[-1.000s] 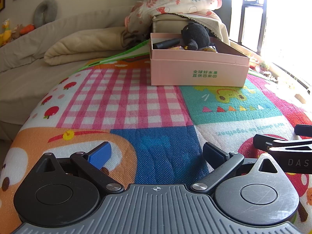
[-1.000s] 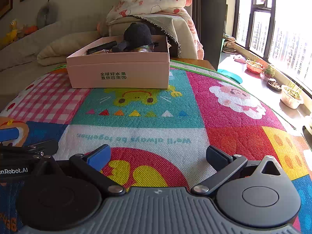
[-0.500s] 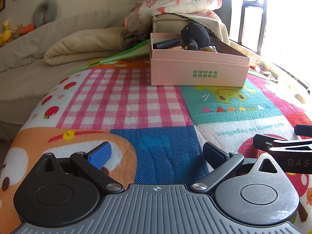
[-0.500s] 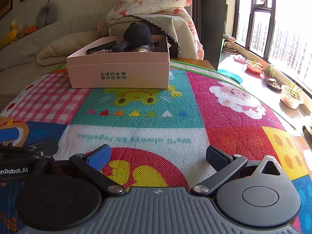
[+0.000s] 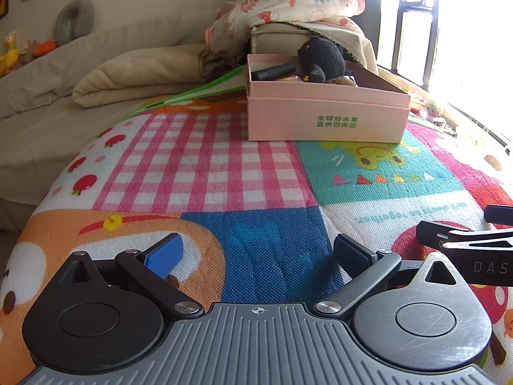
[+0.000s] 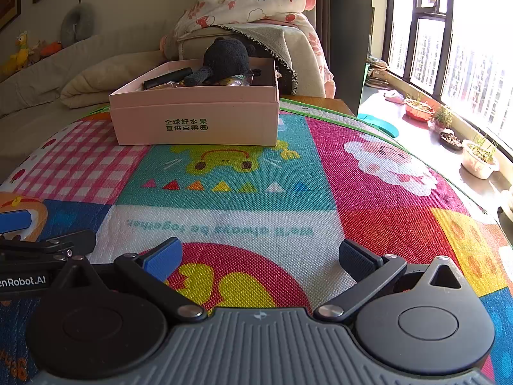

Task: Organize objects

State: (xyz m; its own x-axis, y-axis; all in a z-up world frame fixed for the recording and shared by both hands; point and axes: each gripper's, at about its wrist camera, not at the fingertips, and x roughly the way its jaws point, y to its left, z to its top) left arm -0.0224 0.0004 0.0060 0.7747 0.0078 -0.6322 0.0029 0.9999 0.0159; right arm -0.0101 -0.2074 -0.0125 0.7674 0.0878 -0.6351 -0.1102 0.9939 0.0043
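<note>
A pink cardboard box (image 5: 327,118) (image 6: 195,118) with green print stands on the colourful play mat (image 5: 205,166) (image 6: 320,231), well ahead of both grippers. Inside it lie a black plush toy (image 5: 320,57) (image 6: 227,57), a dark cylinder (image 5: 272,71) (image 6: 168,77) and some small wrapped items. My left gripper (image 5: 256,252) rests low over the mat, open and holding nothing. My right gripper (image 6: 259,255) sits beside it, also open and holding nothing. Each gripper shows at the edge of the other's view.
A folded beige quilt (image 5: 138,77) and a floral blanket over a cushion (image 5: 282,6) lie behind the box. A window (image 6: 455,32) with potted plants (image 6: 479,157) on its sill runs along the right. The mat drops off at the left edge.
</note>
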